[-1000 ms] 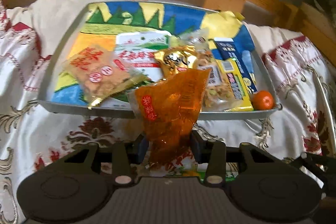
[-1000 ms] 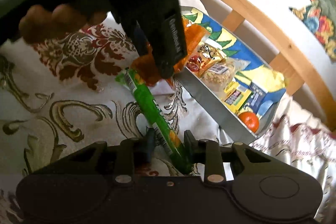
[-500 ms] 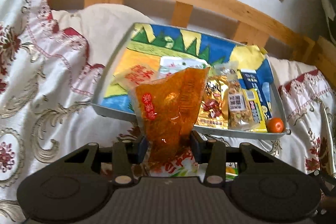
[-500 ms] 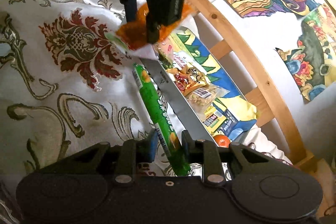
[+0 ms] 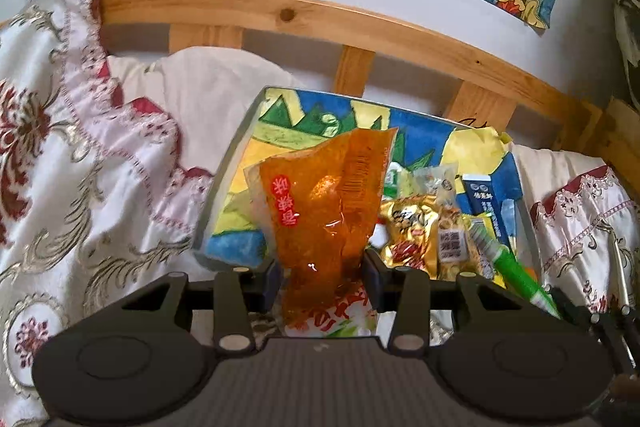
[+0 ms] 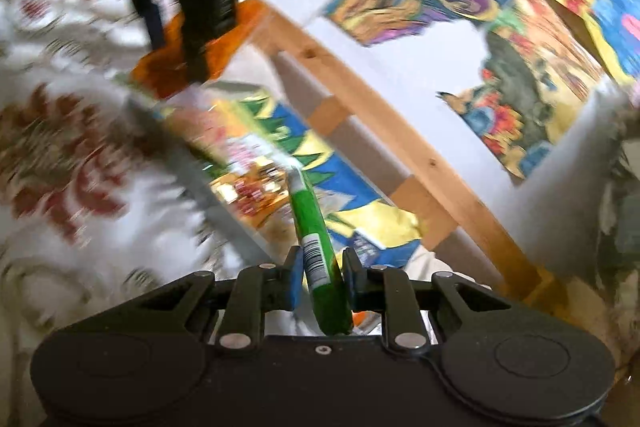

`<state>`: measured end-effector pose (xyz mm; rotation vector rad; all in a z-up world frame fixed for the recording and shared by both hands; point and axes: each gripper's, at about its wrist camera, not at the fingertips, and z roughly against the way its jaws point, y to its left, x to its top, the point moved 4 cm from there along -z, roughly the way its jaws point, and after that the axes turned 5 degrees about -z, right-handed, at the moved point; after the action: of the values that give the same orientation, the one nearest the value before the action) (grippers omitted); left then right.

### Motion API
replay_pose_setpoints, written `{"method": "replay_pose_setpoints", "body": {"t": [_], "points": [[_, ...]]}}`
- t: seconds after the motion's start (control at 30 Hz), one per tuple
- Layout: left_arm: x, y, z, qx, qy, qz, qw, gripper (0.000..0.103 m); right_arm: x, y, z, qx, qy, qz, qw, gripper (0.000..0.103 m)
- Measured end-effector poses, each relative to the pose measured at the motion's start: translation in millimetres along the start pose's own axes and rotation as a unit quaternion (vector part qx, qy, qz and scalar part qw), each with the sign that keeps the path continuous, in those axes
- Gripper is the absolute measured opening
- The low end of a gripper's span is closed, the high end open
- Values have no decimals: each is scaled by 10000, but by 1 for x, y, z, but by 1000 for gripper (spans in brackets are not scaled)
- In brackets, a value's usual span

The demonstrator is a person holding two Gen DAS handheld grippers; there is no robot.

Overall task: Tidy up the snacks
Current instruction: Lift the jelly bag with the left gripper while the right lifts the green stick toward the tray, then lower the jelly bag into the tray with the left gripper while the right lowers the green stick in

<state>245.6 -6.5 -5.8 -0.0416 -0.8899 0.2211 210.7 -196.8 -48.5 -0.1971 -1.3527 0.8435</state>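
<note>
We are keeping the left gripper (image 5: 323,273) clamped on the orange packet (image 5: 320,215), lifted above the tray (image 5: 224,195) for sorting. The right gripper (image 6: 320,277) fingers are closing around the green stick pack (image 6: 316,247), pointing trayward.

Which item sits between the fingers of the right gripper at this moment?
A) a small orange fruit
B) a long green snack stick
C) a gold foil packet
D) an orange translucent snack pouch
B: the right wrist view shows the right gripper with its jaws closing on the long green snack stick, while the orange pouch is in the left gripper.
</note>
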Motion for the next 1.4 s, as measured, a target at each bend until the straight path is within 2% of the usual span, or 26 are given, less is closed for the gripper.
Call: {"method": "replay_pose_setpoints", "body": {"t": [0.17, 0.27, 0.47, 0.77, 0.87, 1.0, 1.1, 1.17, 1.3, 1.4], "points": [[14, -18, -19, -225, 24, 145, 9996, 46, 12, -26, -16, -206, -59, -746, 9970, 18], [19, -33, -37, -291, 102, 157, 9994, 46, 11, -35, -31, -320, -102, -799, 9962, 18], [22, -62, -70, -365, 244, 55, 9990, 46, -3, -40, -65, -267, -6, -946, 9952, 19], [44, -79, -100, -329, 454, -235, 9981, 47, -12, -55, -102, -100, 324, -1605, 9865, 19], [53, -81, -109, -200, 594, -419, 9972, 48, -15, -57, -108, -32, 443, -1775, 9831, 19], [58, -79, -117, 19, 597, -393, 9974, 49, -17, -58, -115, 47, 593, -1911, 9798, 19], [56, -77, -121, 120, 523, -348, 9980, 53, -17, -58, -119, 46, 656, -1977, 9780, 19], [56, -77, -121, 211, 453, -363, 9981, 59, -16, -59, -120, 58, 669, -2011, 9773, 21], [56, -76, -120, 410, 339, -352, 9980, 79, -16, -61, -120, 54, 643, -2069, 9762, 27], [56, -73, -117, 452, 219, -289, 9983, 84, -16, -61, -120, 48, 637, -2073, 9762, 28]]}}
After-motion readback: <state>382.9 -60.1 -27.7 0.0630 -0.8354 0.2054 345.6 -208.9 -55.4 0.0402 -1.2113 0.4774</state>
